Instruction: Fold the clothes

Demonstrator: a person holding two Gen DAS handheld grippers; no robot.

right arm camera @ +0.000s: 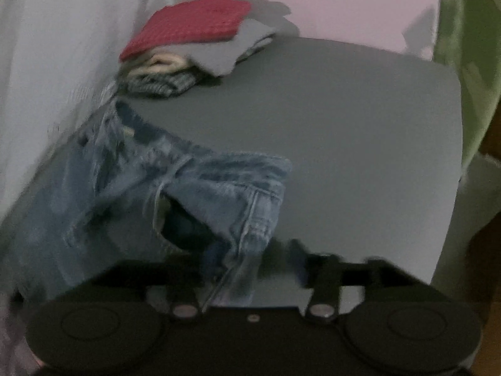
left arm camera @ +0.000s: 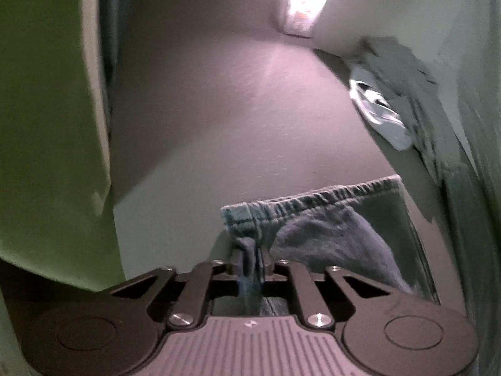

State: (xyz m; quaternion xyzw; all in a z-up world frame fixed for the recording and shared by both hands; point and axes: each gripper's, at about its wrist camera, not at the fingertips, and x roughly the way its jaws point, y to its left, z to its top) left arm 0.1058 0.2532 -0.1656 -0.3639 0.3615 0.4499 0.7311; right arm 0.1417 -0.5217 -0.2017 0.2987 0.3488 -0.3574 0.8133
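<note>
A pair of blue jeans (right arm camera: 194, 185) lies crumpled on the grey table (right arm camera: 344, 125), partly lifted. In the left wrist view the jeans (left arm camera: 313, 225) hang from my left gripper (left arm camera: 252, 263), which is shut on a fold of the denim below the waistband. My right gripper (right arm camera: 244, 269) is at the near edge of the jeans with denim between its jaws; the view is blurred, so I cannot tell whether it is shut.
A stack of folded clothes with a red checked cloth (right arm camera: 191, 28) on top sits at the table's far left. A grey and white garment pile (left arm camera: 400, 94) lies at the right in the left wrist view. A green curtain (left arm camera: 47, 109) hangs beside the table.
</note>
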